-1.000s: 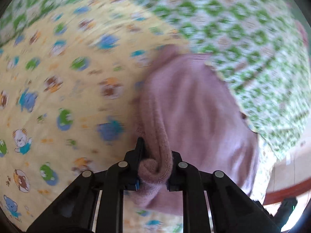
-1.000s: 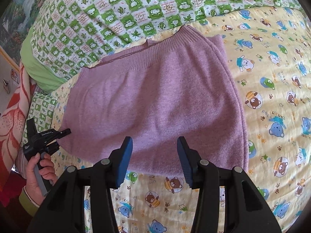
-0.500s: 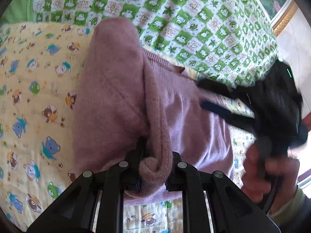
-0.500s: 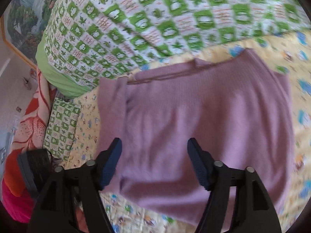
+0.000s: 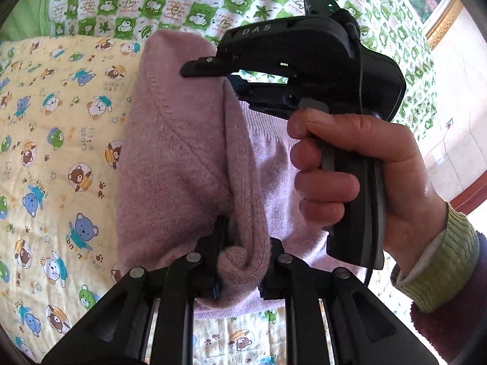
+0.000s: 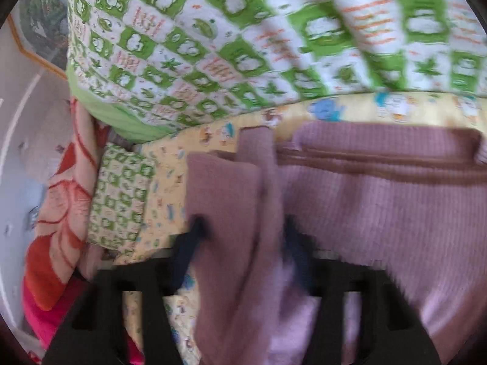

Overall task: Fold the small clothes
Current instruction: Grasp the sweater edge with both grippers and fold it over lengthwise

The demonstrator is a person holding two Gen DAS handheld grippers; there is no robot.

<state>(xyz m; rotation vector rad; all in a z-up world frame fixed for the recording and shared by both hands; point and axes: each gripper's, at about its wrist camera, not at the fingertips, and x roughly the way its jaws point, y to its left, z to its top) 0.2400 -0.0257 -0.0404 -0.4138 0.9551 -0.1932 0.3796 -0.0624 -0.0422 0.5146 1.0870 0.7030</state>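
Two claws are at work on one mauve knitted sweater (image 5: 182, 158), which lies on the bed, on the yellow bear-print sheet (image 5: 54, 158), its ribbed edge toward the green checked quilt (image 5: 170, 3) at the far side of the bed. The left claw (image 5: 242, 266) is clamped on a rolled cuff of the knit, the wool bulging between its pads, and lifts a flap of the garment up off the body of it. The right claw (image 6: 243, 243) is closing, with a fold of the same flap between its jaws (the picture is blurred, so we cannot tell whether the pads already press the wool). In the left view it reaches in at the top of the raised flap, held by a hand (image 5: 359, 176) in a green ribbed cuff.

We judge the sweater light, soft and limp: it sags between any two holds and will not keep a crease alone. The knit is thick and fuzzy, so it should not slip from the pads, yet it stretches if pulled hard. The best holds, we think, are the firmer ribbed cuff and the seam line, taken at both ends of the flap so it travels flat.
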